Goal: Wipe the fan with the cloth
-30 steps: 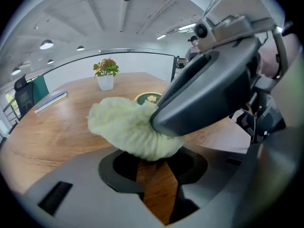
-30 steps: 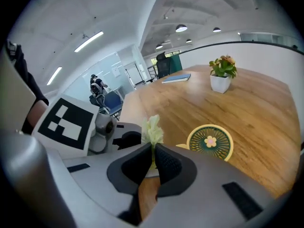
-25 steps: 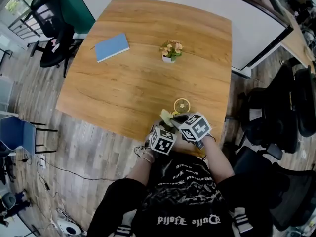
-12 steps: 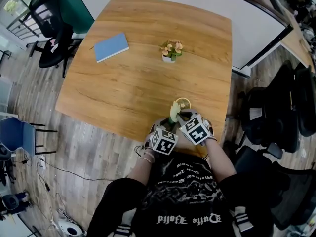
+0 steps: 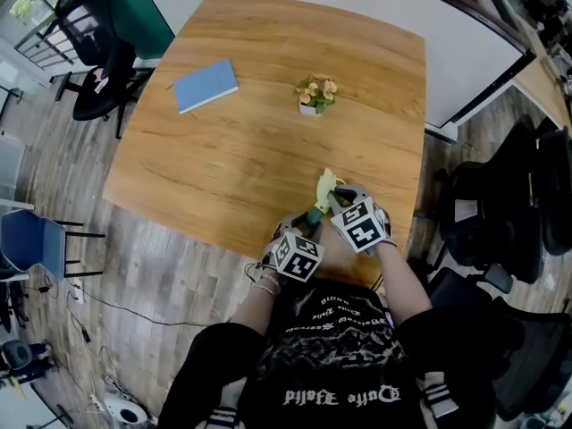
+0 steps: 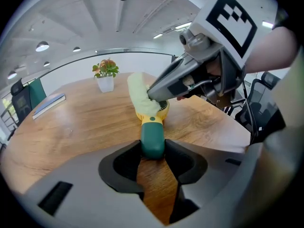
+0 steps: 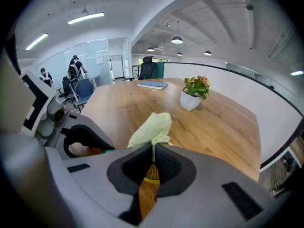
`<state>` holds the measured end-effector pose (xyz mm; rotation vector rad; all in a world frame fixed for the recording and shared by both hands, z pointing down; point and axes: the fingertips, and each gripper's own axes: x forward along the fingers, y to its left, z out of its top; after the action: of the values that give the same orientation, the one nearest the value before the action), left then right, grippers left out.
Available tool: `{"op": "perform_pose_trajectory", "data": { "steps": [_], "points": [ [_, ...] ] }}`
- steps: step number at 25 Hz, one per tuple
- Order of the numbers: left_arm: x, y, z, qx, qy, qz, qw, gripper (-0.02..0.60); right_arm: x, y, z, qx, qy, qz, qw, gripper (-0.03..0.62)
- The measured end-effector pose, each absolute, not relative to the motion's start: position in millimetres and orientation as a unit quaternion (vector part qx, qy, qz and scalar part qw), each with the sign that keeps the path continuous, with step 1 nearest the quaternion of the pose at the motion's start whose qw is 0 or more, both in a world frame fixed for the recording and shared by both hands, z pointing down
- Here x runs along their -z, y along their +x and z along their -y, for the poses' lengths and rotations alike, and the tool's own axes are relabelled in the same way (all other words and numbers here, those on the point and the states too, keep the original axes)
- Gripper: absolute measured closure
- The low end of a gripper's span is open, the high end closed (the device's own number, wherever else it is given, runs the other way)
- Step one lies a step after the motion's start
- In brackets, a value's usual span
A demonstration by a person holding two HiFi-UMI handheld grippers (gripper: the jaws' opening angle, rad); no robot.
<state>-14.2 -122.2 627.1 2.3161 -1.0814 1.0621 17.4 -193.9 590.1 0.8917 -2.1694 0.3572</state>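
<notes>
A small hand fan with a green handle (image 6: 152, 137) and a yellow head (image 6: 160, 112) lies low over the wooden table (image 5: 250, 150) near its front edge. My left gripper (image 6: 153, 152) is shut on the handle (image 5: 315, 216). A pale yellow cloth (image 7: 153, 127) is pinched in my right gripper (image 7: 153, 158), which is shut on it. The cloth (image 6: 140, 96) rests on the fan's head and hides most of it in the head view. In that view the cloth (image 5: 326, 184) sticks up just beyond the right gripper (image 5: 333, 200), with the left gripper (image 5: 310, 224) beside it.
A blue notebook (image 5: 206, 84) lies at the table's far left and a small potted flower (image 5: 316, 94) stands at the far middle. Black office chairs (image 5: 500, 204) crowd the right side. The table's front edge runs close under both grippers.
The right gripper has carried the cloth rightward and away from me across the fan's head, which showed bare before and is now covered. The left gripper has kept still on the handle.
</notes>
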Motion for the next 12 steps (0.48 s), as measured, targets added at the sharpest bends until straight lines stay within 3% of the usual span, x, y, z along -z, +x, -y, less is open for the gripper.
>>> {"op": "perform_pose_trajectory", "data": {
  "steps": [12],
  "points": [
    [-631.4,-24.2,123.0,-0.372,0.824,0.376,0.204,0.4,-590.8,42.2,224.7,-0.152,0.363,0.838,0.379,0.569]
  ]
}}
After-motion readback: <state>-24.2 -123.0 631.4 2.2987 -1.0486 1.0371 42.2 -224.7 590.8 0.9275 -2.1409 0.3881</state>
